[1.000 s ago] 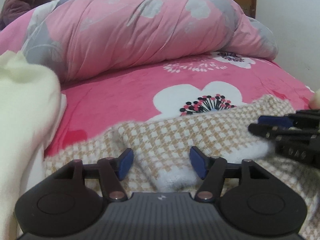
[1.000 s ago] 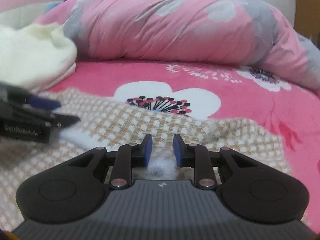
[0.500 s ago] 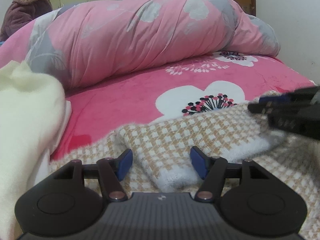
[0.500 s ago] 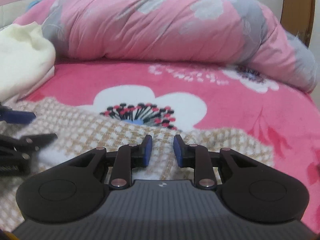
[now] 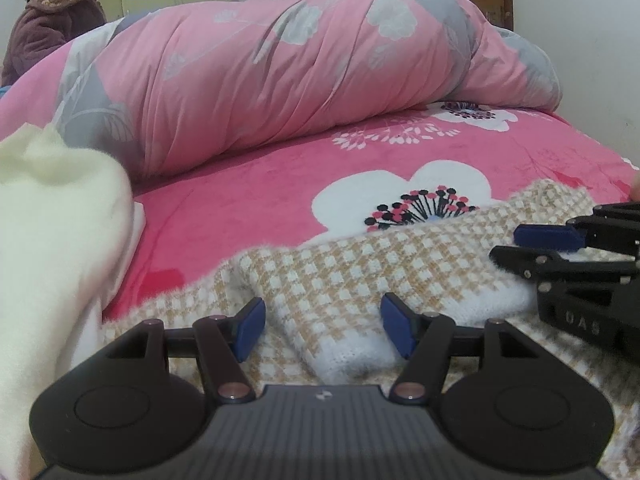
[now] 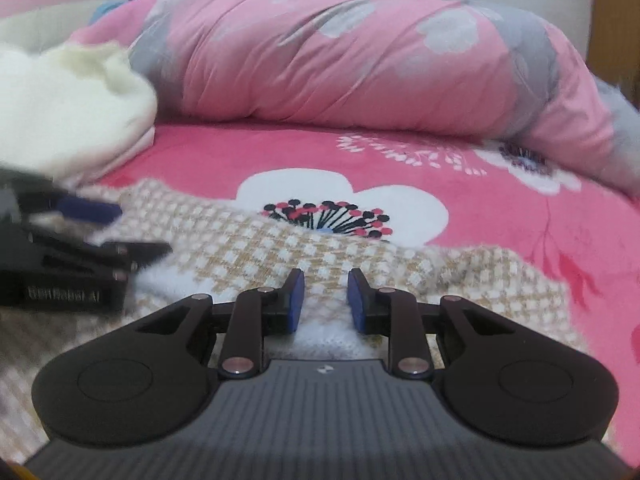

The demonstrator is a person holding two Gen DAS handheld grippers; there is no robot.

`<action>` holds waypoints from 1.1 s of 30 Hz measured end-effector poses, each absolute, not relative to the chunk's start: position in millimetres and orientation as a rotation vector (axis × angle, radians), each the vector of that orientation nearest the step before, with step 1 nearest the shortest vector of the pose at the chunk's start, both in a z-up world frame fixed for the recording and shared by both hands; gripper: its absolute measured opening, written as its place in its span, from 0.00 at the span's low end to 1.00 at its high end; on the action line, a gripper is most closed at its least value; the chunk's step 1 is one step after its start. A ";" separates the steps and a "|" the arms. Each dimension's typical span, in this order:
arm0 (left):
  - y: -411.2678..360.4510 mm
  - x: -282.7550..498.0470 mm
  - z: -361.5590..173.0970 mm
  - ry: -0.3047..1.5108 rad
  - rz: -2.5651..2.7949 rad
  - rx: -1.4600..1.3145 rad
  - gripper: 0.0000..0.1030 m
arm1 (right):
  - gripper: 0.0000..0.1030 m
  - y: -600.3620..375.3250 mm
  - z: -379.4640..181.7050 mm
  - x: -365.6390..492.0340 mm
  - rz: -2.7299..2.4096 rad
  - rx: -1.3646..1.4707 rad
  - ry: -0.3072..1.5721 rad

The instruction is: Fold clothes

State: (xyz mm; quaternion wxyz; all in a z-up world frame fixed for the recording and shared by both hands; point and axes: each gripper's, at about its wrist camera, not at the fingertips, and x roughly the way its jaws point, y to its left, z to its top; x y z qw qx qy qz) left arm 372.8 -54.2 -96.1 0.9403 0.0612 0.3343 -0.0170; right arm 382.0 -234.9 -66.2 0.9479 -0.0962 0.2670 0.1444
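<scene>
A checked knit [image 5: 360, 268], tan and white squares with a fuzzy white underside, lies rumpled on the near part of the bed [image 5: 248, 216], which is covered by a plush pink sheet printed with large white flowers. A raised fold of the knit runs between the two tools.

The left hand-held gripper [image 5: 322, 330] has its blue pads spread wide; the fold sits in the gap, and the pads do not visibly press it. The right hand-held gripper [image 6: 322, 300] has its pads drawn close, with a narrow gap between them. White fuzzy knit shows in that gap, but whether the pads pinch it I cannot tell. In the left view it [image 5: 532, 246] lies on the knit at the right edge.

Counted: two hand-held grippers, one checked knit, one cream fleecy garment [image 5: 52, 224] heaped soft at the left, one long rolled quilt [image 5: 304, 76] of smooth pink cloth with grey flowers. A person [image 5: 52, 20] in a purple coat sits beyond the quilt.
</scene>
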 end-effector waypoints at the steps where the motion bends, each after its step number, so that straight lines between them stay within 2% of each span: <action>1: -54.1 372.8 -96.3 0.682 -0.034 0.124 0.63 | 0.23 -234.8 -67.3 381.3 0.293 -0.199 0.539; 11: -47.3 348.8 -86.1 0.702 -0.037 0.088 0.65 | 0.23 -240.1 -55.6 351.8 0.269 -0.173 0.560; 14: -44.1 324.7 -74.4 0.737 -0.041 0.083 0.72 | 0.26 -249.9 -40.5 328.5 0.263 -0.101 0.584; 18: -37.4 279.5 -59.2 0.795 -0.051 0.063 0.76 | 0.27 -260.2 -21.2 278.5 0.262 -0.003 0.604; 21: -33.7 241.7 -52.6 0.801 -0.047 0.063 0.84 | 0.30 -259.7 -14.6 232.9 0.277 0.049 0.617; 33: -39.4 118.3 -73.0 0.866 -0.023 0.082 0.87 | 0.43 -240.9 -46.0 87.1 0.242 0.095 0.647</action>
